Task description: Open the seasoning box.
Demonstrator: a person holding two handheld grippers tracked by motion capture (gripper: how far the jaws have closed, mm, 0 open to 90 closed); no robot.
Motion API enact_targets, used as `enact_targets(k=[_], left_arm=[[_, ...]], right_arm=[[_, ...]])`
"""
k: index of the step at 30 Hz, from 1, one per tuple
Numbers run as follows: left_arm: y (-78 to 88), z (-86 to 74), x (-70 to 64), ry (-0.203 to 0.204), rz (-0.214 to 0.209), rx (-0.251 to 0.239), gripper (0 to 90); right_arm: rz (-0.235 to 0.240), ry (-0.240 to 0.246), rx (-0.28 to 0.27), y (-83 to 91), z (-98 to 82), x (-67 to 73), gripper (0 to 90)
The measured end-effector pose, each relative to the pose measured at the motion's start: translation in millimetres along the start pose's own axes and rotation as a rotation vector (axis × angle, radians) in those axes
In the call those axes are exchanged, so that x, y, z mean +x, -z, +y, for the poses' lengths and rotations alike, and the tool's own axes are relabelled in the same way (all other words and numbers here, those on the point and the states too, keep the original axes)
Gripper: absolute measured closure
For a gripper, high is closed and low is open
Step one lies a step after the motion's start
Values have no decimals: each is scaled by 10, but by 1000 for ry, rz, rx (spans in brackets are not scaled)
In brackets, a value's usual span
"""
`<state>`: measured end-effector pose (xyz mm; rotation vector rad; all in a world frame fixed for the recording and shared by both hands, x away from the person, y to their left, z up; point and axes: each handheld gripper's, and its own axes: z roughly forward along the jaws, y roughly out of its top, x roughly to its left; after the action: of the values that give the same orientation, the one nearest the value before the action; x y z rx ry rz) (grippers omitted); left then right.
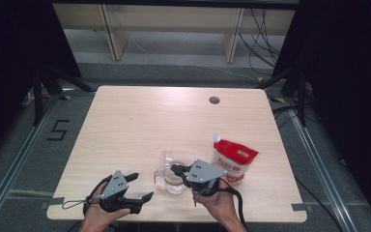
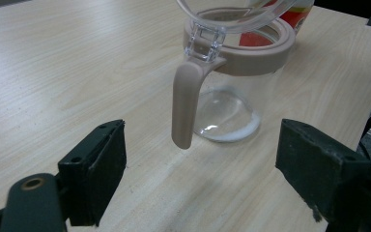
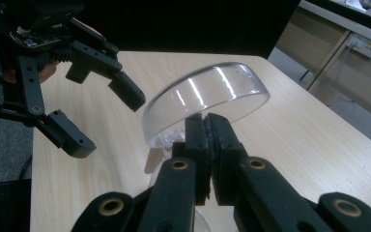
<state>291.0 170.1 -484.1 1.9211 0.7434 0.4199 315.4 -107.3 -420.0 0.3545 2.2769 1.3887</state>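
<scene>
The jar [image 2: 232,92] looks light and slippery; its handle [image 2: 186,106] is best to grab. Right hand-held gripper [image 3: 207,125] pinches the clear lid [image 3: 207,96]; left hand-held gripper [image 2: 203,169] is spread wide.

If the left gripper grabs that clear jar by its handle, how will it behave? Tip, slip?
The jar looks nearly empty, only a thin white layer at the bottom, so probably light. Its raised lid puts weight high, so it may tip. The handle looks smooth and narrow; it could pivot in the open left gripper.

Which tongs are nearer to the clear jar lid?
Right. The right tongs are shut on the clear lid; the left tongs wait open, apart, beside the jar.
</scene>
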Motion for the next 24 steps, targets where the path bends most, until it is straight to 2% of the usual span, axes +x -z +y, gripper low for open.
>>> enact_targets(k=[2,5,9,10,15,16,17,18,19,21,22,24], left_arm=[[-2,1,5,-5,-1,-4,178],[-12,-3,0,14,-1,-17,176],[-6,3,14,-8,-5,-12,176],[-7,-3,-3,14,-2,-8,176],[-10,-3,8,-14,-7,-9,176],[-11,-8,-6,9,-3,-10,176],[-11,-8,-6,9,-3,-10,175],[-8,-4,11,-15,-6,-11,173],[-6,-8,-2,6,1,-7,170],[-5,-7,3,1,5,-9,170],[-3,-3,13,-14,0,-11,169],[0,-3,13,-13,1,-11,170]], right_arm=[[6,6,-1,-16,17,10,882],[17,10,3,-35,41,30,882],[17,21,-1,-59,59,38,882],[20,22,-1,-79,69,50,881],[33,43,4,-147,103,105,876],[40,46,3,-156,109,113,874],[37,48,3,-161,111,118,872],[40,46,1,-162,112,120,870],[39,48,1,-159,112,116,867],[35,42,-2,-146,105,109,862],[35,36,-2,-137,99,103,855],[30,30,-4,-117,80,82,830]])
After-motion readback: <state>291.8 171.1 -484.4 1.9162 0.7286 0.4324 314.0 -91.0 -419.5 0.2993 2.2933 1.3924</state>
